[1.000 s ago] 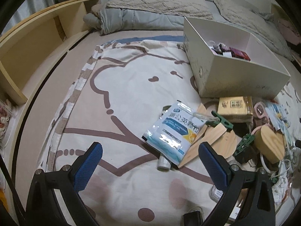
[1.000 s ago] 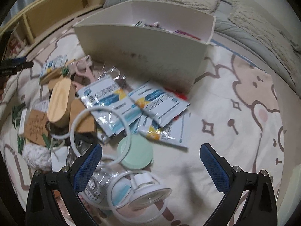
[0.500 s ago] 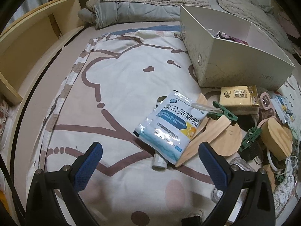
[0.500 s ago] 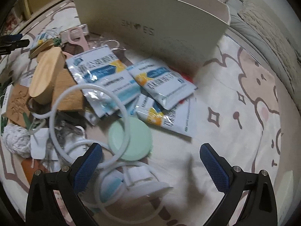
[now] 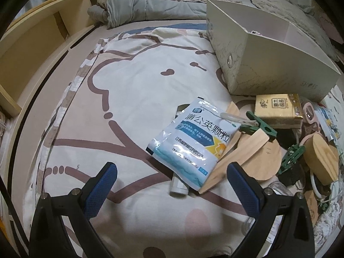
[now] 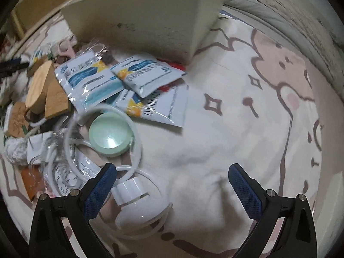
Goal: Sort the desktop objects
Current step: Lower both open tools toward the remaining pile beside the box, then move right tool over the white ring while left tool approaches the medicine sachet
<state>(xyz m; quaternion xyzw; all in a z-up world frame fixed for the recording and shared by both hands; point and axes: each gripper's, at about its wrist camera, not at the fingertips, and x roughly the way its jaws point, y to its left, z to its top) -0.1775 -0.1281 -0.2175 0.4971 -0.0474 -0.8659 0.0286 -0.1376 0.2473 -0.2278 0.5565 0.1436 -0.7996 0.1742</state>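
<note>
A blue-and-white medicine sachet (image 5: 191,142) lies on the cartoon bedsheet (image 5: 133,99), just ahead of my open, empty left gripper (image 5: 171,179). A white tube (image 5: 178,188) pokes out under it. Wooden pieces (image 5: 255,152), green clips (image 5: 260,126) and a tissue pack (image 5: 278,109) lie to its right. In the right wrist view several sachets (image 6: 148,75), a mint round lid (image 6: 110,136), a white tube ring (image 6: 103,133) and a white cap (image 6: 137,200) lie ahead of my open, empty right gripper (image 6: 172,180). The white storage box (image 5: 266,47) stands behind; it also shows in the right wrist view (image 6: 146,19).
A wooden shelf unit (image 5: 38,34) runs along the left. A grey duvet (image 5: 150,6) lies at the back. A wooden oval lid (image 6: 39,86), pink scissors (image 6: 64,45), a white yarn ball (image 6: 14,152) and papers crowd the left of the right wrist view.
Both grippers have moved forward and lower toward the clutter. The sachet looms larger for the left gripper; the white cap now sits by the right gripper's left finger.
</note>
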